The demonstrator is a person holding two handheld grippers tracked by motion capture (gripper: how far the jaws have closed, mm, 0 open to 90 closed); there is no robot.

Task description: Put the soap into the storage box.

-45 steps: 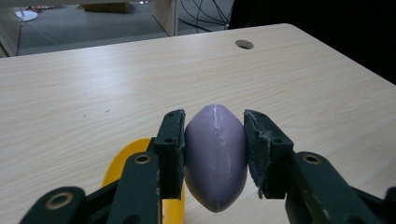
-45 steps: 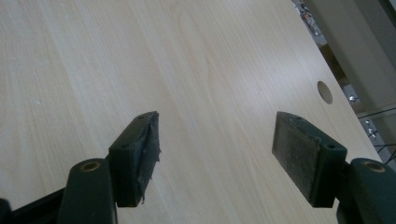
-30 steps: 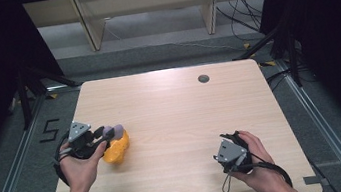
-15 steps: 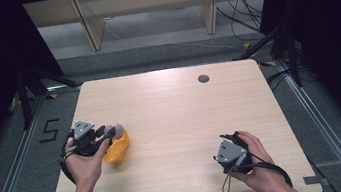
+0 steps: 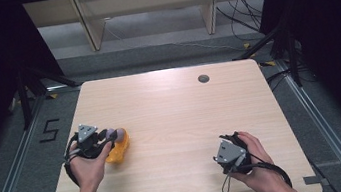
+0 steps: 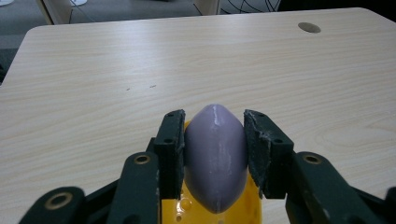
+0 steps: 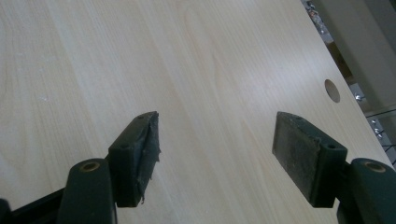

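A purple egg-shaped piece (image 6: 215,154) sits between the jaws of my left gripper (image 6: 214,122), and both pads press on its sides. Under it lies a yellow holed object (image 6: 183,211). In the high view the left gripper (image 5: 109,135) is at the table's left, with the purple piece (image 5: 119,133) at the top of the yellow object (image 5: 117,153). Whether the two touch I cannot tell. My right gripper (image 5: 232,139) rests in a hand at the near right. Its jaws stand wide apart in the right gripper view, and the right gripper (image 7: 217,140) has bare wood between them.
The light wooden table (image 5: 185,104) has a round cable hole (image 5: 203,78) near its far edge. Dark floor with rails surrounds it, and wooden furniture legs and cables lie beyond the far edge.
The left hand has sunk a little with the purple piece, bringing it closer onto the yellow object. The right hand has stayed still.
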